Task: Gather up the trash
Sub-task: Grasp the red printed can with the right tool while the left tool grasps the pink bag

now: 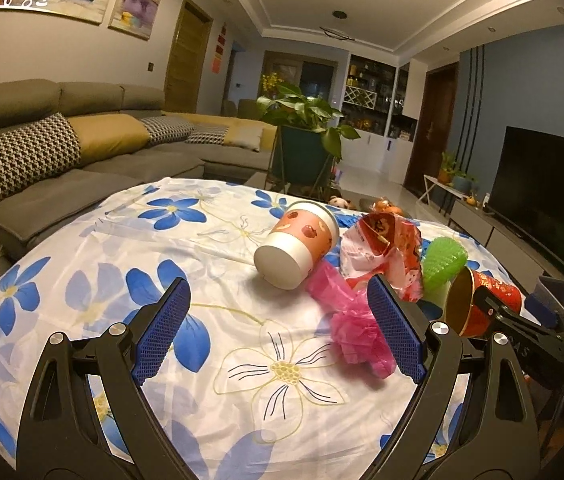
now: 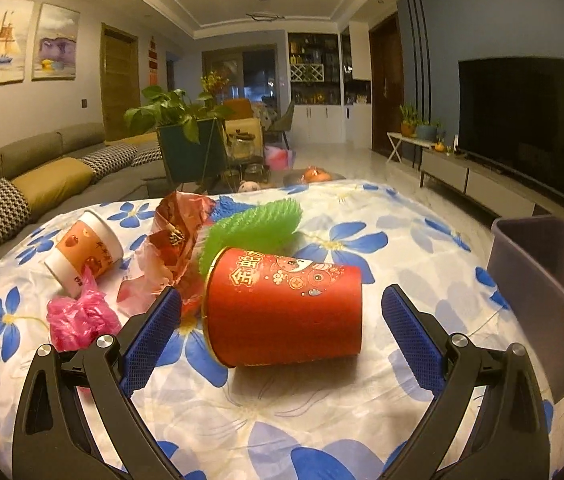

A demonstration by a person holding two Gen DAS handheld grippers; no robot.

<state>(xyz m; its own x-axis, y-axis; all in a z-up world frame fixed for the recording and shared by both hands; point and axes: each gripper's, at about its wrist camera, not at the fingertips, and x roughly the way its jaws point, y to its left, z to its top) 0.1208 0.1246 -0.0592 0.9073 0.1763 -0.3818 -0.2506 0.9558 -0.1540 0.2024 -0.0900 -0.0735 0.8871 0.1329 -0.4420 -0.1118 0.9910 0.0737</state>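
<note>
Left gripper (image 1: 278, 332): blue-padded fingers spread wide, empty, above the flowered tablecloth (image 1: 82, 264).
Right gripper (image 2: 282, 330): fingers apart, either side of the red paper cup (image 2: 286, 308) lying on its side, pads not touching it.
Trash: crumpled pink plastic bag (image 1: 356, 328), tipped white-and-orange paper cup (image 1: 294, 250), red foil wrapper (image 1: 382, 256), green foam net sleeve (image 1: 442, 264), clustered mid-table.
Bin: grey plastic tub (image 2: 550, 288) at the table's right edge.

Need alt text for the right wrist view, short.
Open tongs straddle a red cup lying on its side on a blue-flowered cloth. Left of it lie a pink bag, a peach cup, a red wrapper and green netting; a grey bin sits right.
</note>
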